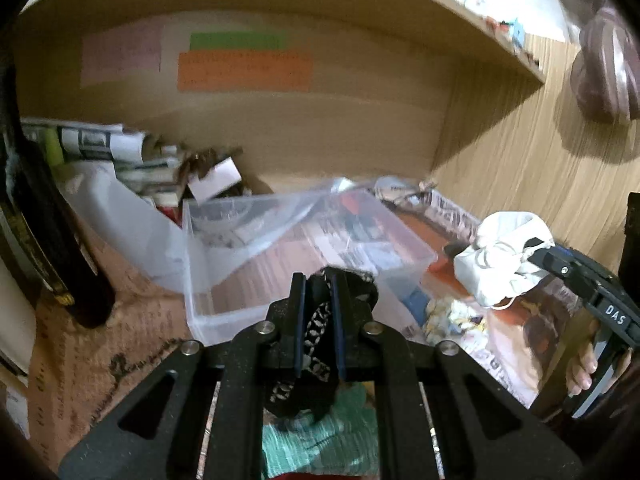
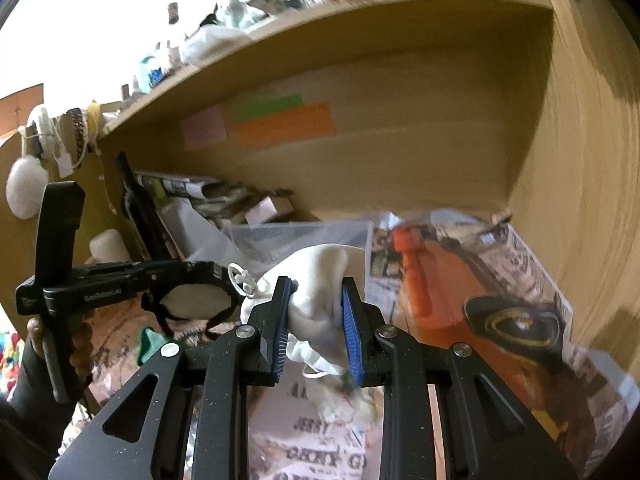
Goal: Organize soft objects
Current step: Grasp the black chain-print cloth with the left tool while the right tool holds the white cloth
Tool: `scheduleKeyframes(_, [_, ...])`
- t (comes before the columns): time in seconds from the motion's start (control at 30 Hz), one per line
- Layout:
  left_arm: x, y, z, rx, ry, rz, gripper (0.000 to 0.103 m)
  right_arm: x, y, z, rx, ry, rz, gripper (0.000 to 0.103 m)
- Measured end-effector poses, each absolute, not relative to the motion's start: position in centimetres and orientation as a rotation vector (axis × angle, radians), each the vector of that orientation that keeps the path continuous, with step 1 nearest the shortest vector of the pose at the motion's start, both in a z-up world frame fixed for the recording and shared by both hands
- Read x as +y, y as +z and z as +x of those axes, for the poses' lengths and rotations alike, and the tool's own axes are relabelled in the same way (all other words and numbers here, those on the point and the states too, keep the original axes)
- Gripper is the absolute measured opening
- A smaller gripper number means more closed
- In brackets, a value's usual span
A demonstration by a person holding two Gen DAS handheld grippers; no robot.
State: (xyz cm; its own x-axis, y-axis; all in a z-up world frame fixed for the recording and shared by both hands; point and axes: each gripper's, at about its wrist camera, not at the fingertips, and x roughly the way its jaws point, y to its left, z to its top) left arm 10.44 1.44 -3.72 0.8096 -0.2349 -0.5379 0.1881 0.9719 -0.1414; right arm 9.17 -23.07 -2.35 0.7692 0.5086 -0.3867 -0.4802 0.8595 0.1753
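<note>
My left gripper (image 1: 318, 280) is shut on a black and white patterned cloth band (image 1: 316, 328), held just above the near rim of a clear plastic box (image 1: 208, 280). My right gripper (image 2: 316, 288) is shut on a bunched white cloth (image 2: 316, 284), lifted above the newspaper-covered desk. The white cloth also shows in the left wrist view (image 1: 504, 256), to the right of the box. The left gripper with its dark band shows in the right wrist view (image 2: 188, 276), to the left. A green cloth (image 1: 320, 440) lies under my left gripper.
A wooden shelf (image 1: 360, 8) overhangs the desk, with coloured paper notes (image 1: 244, 68) on the back wall. Stacked newspapers (image 1: 100, 144) and a plastic bag (image 1: 120, 216) sit at the back left. A dark round object (image 2: 516, 324) lies on the newspaper at right.
</note>
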Motion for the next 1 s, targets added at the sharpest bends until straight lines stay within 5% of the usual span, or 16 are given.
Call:
scheduleKeyframes(0.33, [3.1,-0.7,12.2,0.543,-0.201,-0.076,0.000,-20.2,-0.6,11.5,0.388,0.578,0.031,0.022])
scheduleKeyframes(0.7, [3.9,-1.4,14.9,0.619,-0.207,-0.066,0.004,-18.5,-1.2,15.0,0.445,0.585,0.013,0.022])
scheduleKeyframes(0.8, [4.1,-3.4,14.3,0.681,-0.218,-0.062,0.018,-18.3,-1.8,15.4,0.471,0.588,0.009,0.022])
scheduleKeyframes(0.87, [4.2,-4.5,13.6,0.711,-0.221,-0.060,0.041,-18.3,-2.1,15.8,0.487,0.587,0.008,0.022])
scheduleKeyframes(1.0, [4.5,-6.5,11.9,0.756,-0.240,-0.072,0.056,-18.1,-2.4,16.7,0.512,0.582,0.007,0.022])
